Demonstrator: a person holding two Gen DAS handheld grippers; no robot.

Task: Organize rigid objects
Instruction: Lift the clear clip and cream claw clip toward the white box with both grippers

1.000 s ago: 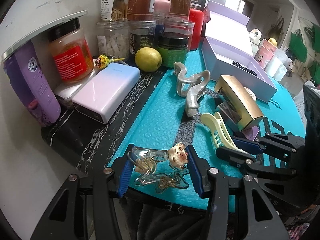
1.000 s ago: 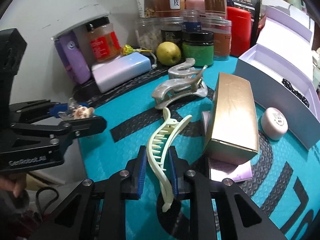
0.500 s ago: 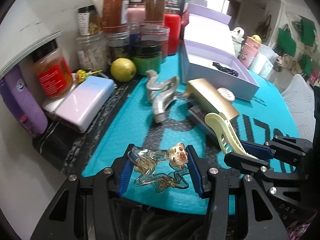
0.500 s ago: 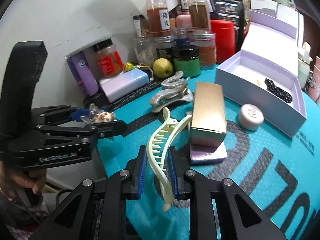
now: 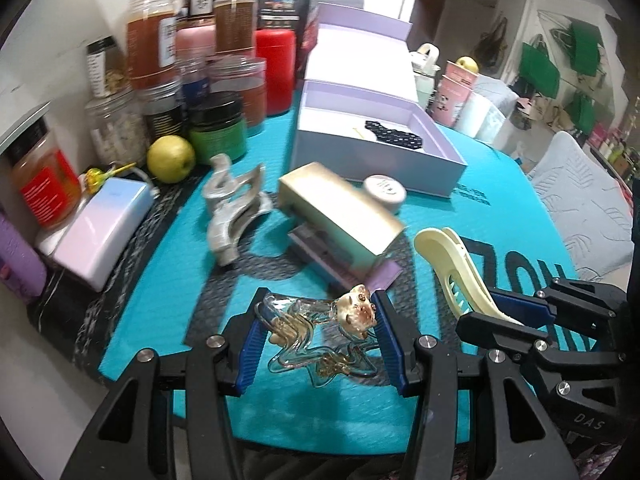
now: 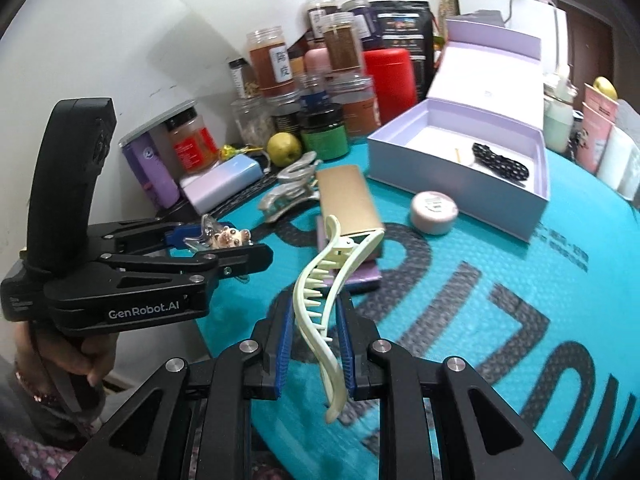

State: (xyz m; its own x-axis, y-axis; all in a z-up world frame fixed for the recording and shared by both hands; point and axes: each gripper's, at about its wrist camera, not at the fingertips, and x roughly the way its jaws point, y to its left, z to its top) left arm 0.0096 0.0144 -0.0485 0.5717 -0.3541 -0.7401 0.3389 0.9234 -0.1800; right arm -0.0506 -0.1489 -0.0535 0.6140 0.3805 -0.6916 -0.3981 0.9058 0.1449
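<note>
My left gripper (image 5: 318, 338) is shut on a clear hair clip with a small bear head (image 5: 320, 336), held above the teal mat's near edge. My right gripper (image 6: 314, 338) is shut on a cream claw hair clip (image 6: 324, 292), which also shows at the right of the left wrist view as the cream clip (image 5: 456, 270). The left gripper (image 6: 224, 248) with the bear clip (image 6: 230, 237) appears at the left of the right wrist view. An open lilac box (image 6: 460, 172) holding a black dotted item (image 6: 500, 164) stands at the back. A silver claw clip (image 5: 234, 212) lies on the mat.
A gold box (image 5: 340, 216) rests on a purple flat case mid-mat, with a round pink tin (image 6: 434, 212) beside it. Jars (image 5: 224, 80), a red canister, a green apple (image 5: 170, 158) and a white-lilac power bank (image 5: 100, 232) crowd the back left. The teal mat (image 6: 520, 320) stretches right.
Both grippers have lifted and pulled back to the right with their clips still held; the table's objects now look farther and the lilac box has come more into view.
</note>
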